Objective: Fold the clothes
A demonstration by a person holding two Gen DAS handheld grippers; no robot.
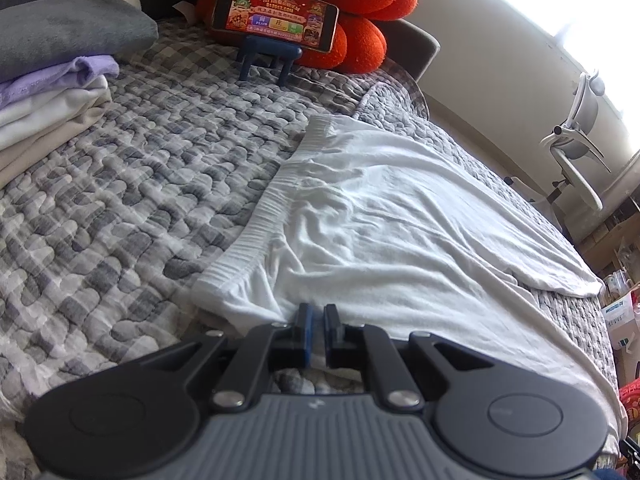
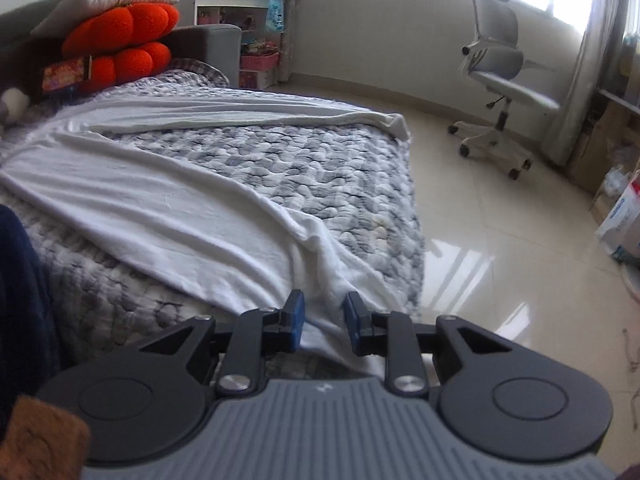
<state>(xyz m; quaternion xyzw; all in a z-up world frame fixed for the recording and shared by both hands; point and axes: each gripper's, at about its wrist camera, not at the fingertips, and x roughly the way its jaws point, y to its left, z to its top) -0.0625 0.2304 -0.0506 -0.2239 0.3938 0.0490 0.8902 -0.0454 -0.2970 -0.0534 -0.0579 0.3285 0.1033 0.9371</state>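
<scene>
White trousers (image 1: 400, 216) of thin, wrinkled knit lie flat on the pebble-textured grey quilt (image 1: 132, 184), ribbed waistband (image 1: 256, 220) toward the folded stack (image 1: 52, 92), legs spread toward the bed's foot. Your left gripper (image 1: 319, 322), jaws nearly closed, pinches the near edge by the waist to anchor it. Your right gripper (image 2: 323, 318) stands partly open, a leg hem (image 2: 332, 280) lying loose between its pads, unclamped.

Bare quilt (image 1: 132, 200) left of the garment (image 1: 400, 216) is blocked beyond by stacked clothes (image 1: 52, 96) and a propped phone (image 1: 276, 16).
</scene>
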